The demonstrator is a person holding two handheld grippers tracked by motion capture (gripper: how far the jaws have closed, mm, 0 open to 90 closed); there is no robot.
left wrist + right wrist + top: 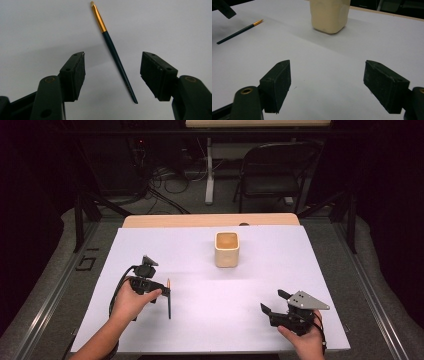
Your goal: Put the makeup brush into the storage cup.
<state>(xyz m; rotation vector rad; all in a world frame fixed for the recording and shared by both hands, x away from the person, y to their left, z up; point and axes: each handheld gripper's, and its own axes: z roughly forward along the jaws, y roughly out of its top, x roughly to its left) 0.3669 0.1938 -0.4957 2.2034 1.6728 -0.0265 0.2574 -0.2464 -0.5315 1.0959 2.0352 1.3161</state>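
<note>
**Left tool spread over a paintbrush lying on the table**

The left tool (112, 72), at lower left of the high view, hangs above the paintbrush (113, 51) with its jaws spread; the brush lies between them on the white sheet, touching neither pad. The right tool (327, 87), at lower right of the high view, is also spread wide with nothing between its jaws.

Largest is the table (270, 285), covered by the white sheet. Above the middle of the high view a cream square cup (227, 249) stands upright, well apart from both tools. The slim dark brush, with a gold ferrule and pale tip, lies left of centre, tip pointing to the far side.
</note>
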